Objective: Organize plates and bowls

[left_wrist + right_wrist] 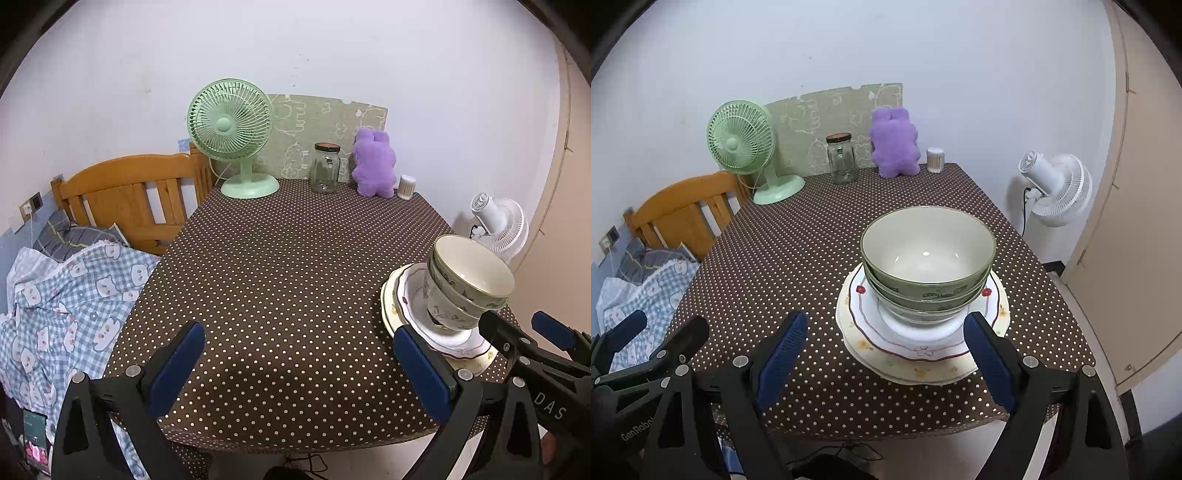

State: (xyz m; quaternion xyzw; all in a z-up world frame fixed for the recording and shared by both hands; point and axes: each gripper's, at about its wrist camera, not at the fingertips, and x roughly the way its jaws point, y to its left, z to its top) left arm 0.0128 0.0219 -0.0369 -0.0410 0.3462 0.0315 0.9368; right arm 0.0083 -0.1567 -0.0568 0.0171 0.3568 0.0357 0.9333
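Green bowls (927,266) sit nested one inside another on a white plate with a red rim (916,343). That plate lies on a larger cream plate (923,371) near the table's front right edge. My right gripper (886,354) is open just in front of the stack, with nothing between its blue pads (783,350). The left wrist view has the same bowls (465,284) and plates (393,306) at its right. My left gripper (299,362) is open over bare tablecloth, left of the stack. The right gripper (524,332) shows there beside the bowls.
The table (798,251) wears a brown dotted cloth. At its back stand a green fan (746,147), a glass jar (842,158), a purple plush toy (895,142) and a small container (935,160). A white fan (1056,188) stands to the right, a wooden bed frame (125,195) to the left.
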